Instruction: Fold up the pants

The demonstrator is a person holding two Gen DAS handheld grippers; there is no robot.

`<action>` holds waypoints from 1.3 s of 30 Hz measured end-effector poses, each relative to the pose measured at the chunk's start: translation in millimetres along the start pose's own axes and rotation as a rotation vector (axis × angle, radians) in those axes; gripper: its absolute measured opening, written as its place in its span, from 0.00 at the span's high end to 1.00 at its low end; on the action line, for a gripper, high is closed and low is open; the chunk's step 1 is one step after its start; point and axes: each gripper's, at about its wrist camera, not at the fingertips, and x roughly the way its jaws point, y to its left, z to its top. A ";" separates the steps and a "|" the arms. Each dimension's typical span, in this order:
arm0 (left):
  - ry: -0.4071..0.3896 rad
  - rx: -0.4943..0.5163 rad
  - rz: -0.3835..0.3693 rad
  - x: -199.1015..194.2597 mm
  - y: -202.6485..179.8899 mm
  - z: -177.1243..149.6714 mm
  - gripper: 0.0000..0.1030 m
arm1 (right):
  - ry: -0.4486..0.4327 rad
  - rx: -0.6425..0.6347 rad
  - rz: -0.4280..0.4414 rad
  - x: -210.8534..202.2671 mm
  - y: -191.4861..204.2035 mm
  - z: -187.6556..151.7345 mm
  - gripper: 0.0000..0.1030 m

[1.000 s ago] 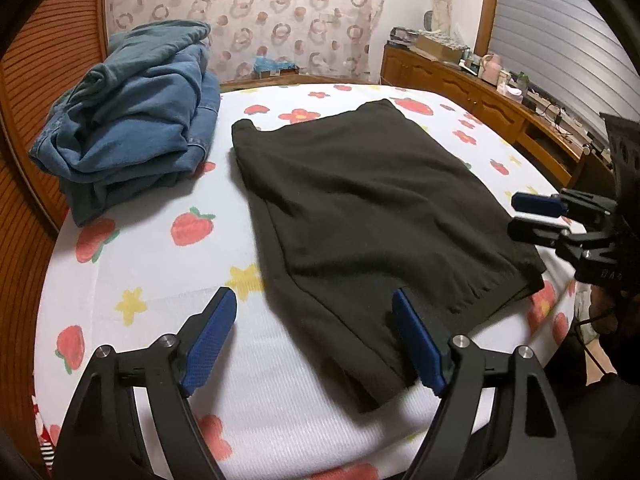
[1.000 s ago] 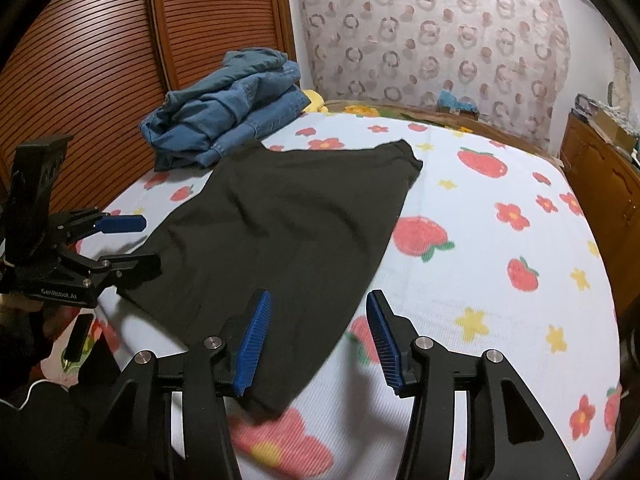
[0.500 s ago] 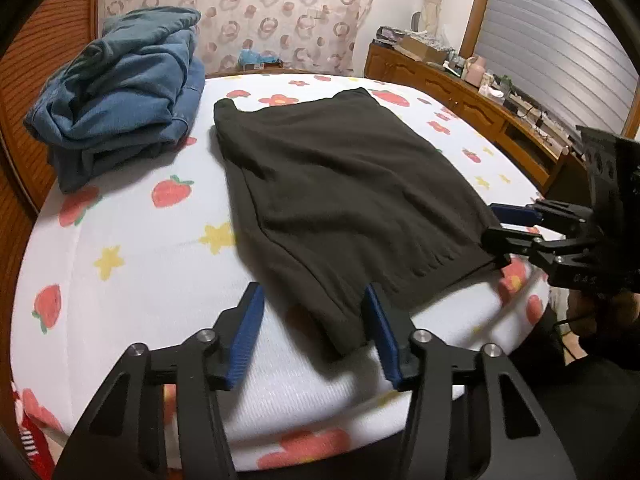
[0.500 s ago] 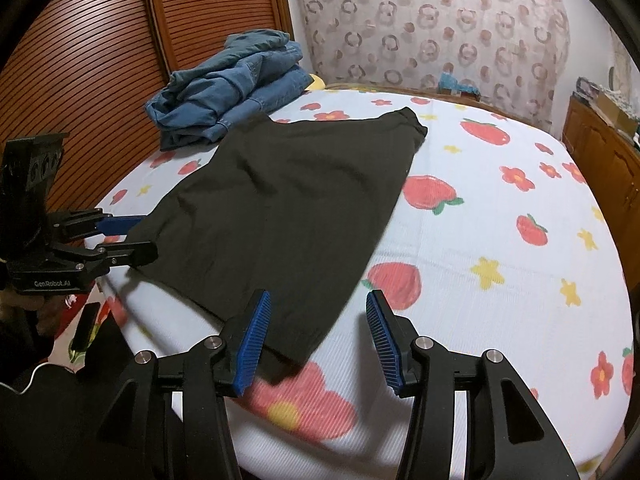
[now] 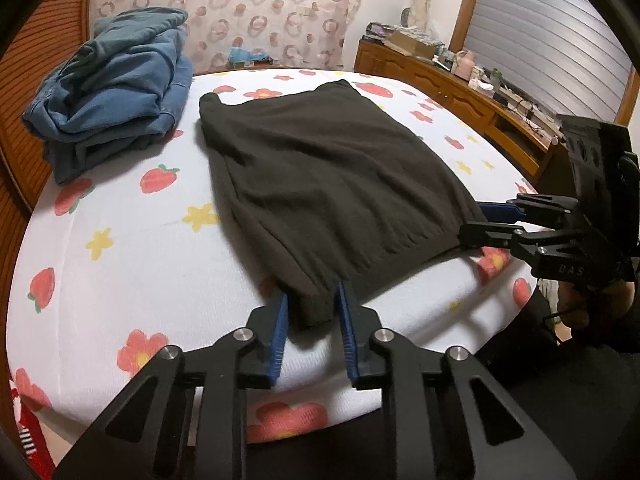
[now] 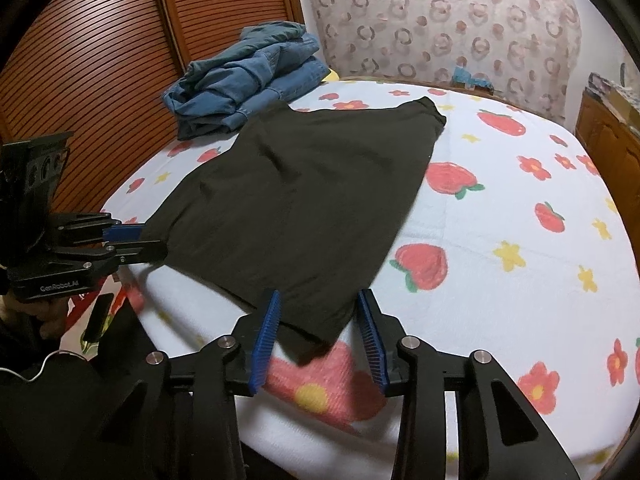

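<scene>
Dark knit pants (image 5: 332, 184), folded into one soft rectangle, lie on a white bedsheet (image 5: 132, 240) printed with strawberries and flowers. Two black tongs have been closing: the left gripper (image 5: 311, 316) and right gripper (image 6: 318, 330) each straddle a near corner, pads narrowed but seemingly not pinching. One denim pile (image 5: 116, 84) sits behind.

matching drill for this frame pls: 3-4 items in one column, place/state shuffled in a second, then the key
1. dark pants
2. blue jeans pile
3. left gripper
4. right gripper

A. stacked at the bed's far corner, by the slatted wooden doors
B. jaws around the pants' near left corner
C. spread flat on the fruit-print sheet
D. jaws around the pants' near right corner

Pairs: 1-C, 2-A, 3-B, 4-D
</scene>
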 end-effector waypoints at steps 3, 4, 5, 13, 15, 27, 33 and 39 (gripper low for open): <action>-0.005 0.002 -0.009 -1.2 -0.9 1.6 0.86 | 0.006 0.003 0.026 0.2 0.4 0.3 0.75; -0.012 0.000 -0.013 -2.2 -1.3 2.3 0.88 | 0.006 -0.001 0.030 0.1 1.0 0.4 0.77; -0.019 -0.001 -0.016 -3.4 -1.8 3.3 0.88 | 0.005 -0.005 0.033 0.0 1.3 0.8 0.82; -0.105 0.002 0.008 -12.7 5.4 37.3 0.88 | -0.083 -0.048 0.048 -10.8 -2.3 36.3 0.91; -0.126 0.002 0.009 -13.2 8.5 47.5 0.88 | -0.101 -0.047 0.046 -9.3 -5.0 46.2 0.91; -0.190 -0.002 0.034 7.0 28.6 108.0 0.88 | -0.171 -0.047 -0.014 10.7 -18.4 82.8 0.92; -0.204 -0.001 0.057 16.1 35.2 133.9 0.88 | -0.202 -0.054 -0.043 20.5 -24.7 104.8 0.92; -0.197 -0.019 0.077 30.5 46.7 155.8 0.88 | -0.209 -0.082 -0.079 33.6 -26.1 120.2 0.92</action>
